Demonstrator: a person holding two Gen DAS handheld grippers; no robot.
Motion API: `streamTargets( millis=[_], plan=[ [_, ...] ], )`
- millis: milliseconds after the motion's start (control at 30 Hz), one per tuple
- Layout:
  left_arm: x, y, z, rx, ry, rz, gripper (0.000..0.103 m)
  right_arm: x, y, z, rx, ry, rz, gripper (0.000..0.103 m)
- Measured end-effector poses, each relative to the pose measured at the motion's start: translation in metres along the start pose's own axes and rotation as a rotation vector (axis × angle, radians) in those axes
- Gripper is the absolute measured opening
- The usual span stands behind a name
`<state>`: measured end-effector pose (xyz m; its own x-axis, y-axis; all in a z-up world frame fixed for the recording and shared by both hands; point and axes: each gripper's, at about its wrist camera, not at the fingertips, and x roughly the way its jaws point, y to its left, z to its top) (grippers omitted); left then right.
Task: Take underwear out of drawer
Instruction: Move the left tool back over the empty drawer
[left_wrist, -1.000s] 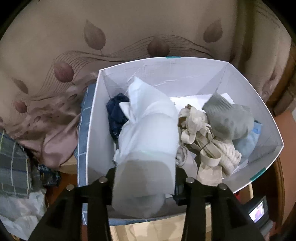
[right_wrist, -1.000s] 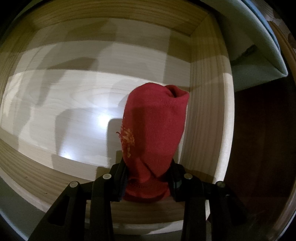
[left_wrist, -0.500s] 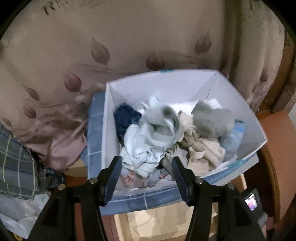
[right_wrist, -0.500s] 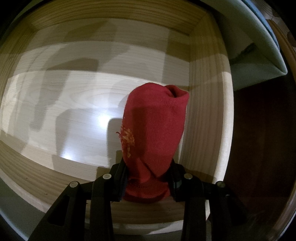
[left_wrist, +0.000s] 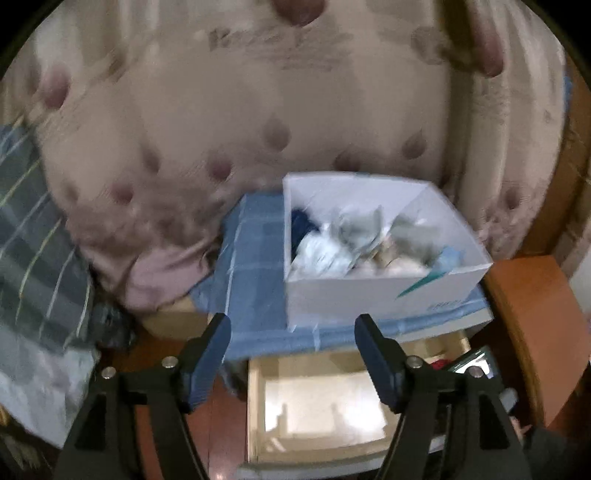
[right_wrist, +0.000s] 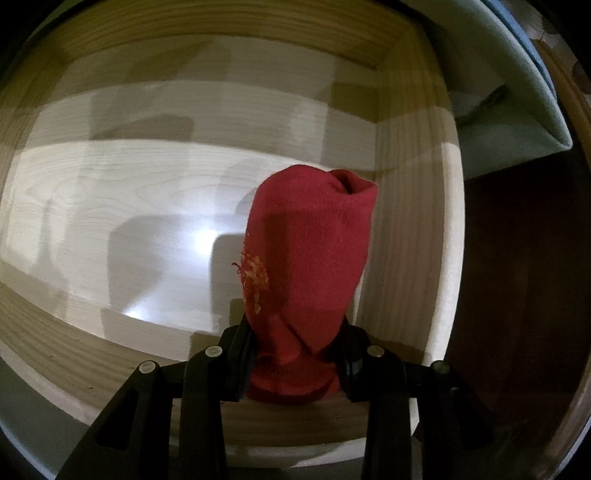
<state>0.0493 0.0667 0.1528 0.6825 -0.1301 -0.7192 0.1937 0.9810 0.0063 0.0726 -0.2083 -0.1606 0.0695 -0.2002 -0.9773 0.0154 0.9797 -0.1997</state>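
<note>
My left gripper (left_wrist: 292, 325) hangs in the air short of the white box (left_wrist: 388, 291); its jaws are opening and nothing is between them. The box holds several bundled garments (left_wrist: 332, 251) in white, grey, navy and cream. Below it the pale wooden drawer (left_wrist: 255, 402) stands pulled out, its floor bare in this view. My right gripper (right_wrist: 295, 332) points down into that drawer (right_wrist: 410, 229), near its right wall, and is shut on a red knit garment (right_wrist: 310, 251) with a small yellow motif, which stands up from the jaws.
The box rests on a blue checked cloth (left_wrist: 255, 258) over the drawer unit. A beige bedspread with leaf prints (left_wrist: 229, 122) fills the background. Plaid fabric (left_wrist: 33, 229) lies at the left, and brown wooden furniture (left_wrist: 532, 314) at the right.
The left gripper let the white garment go into the box, then drew back and up with its jaws widening. The right gripper and the red garment have not moved.
</note>
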Motion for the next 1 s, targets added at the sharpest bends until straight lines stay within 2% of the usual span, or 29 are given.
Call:
streamTargets(
  millis=[133,300,467,700,767,900,1000],
  plan=[
    [0.027,0.006,-0.046,-0.046,0.067,0.094,0.071,-0.002,0.002,0.0,-0.007,-0.009,-0.011,0.033],
    [0.057,0.003,-0.098,-0.131,0.163,0.118,0.071,-0.004,-0.002,-0.002,0.007,-0.018,-0.01,0.033],
    [0.08,-0.014,-0.135,-0.157,0.204,0.155,0.071,-0.009,-0.002,-0.005,0.02,-0.053,0.006,0.033],
    [0.1,-0.028,-0.173,-0.172,0.256,0.137,0.071,-0.023,-0.002,-0.01,0.02,-0.132,0.014,0.033],
    [0.104,-0.027,-0.175,-0.188,0.271,0.131,0.071,-0.026,-0.003,-0.014,0.025,-0.152,0.028,0.033],
    [0.101,-0.023,-0.176,-0.196,0.217,0.124,0.071,-0.035,-0.01,-0.018,0.044,-0.202,0.06,0.033],
    [0.104,-0.024,-0.176,-0.202,0.223,0.141,0.071,-0.048,-0.014,-0.023,0.053,-0.257,0.102,0.033]
  ],
)
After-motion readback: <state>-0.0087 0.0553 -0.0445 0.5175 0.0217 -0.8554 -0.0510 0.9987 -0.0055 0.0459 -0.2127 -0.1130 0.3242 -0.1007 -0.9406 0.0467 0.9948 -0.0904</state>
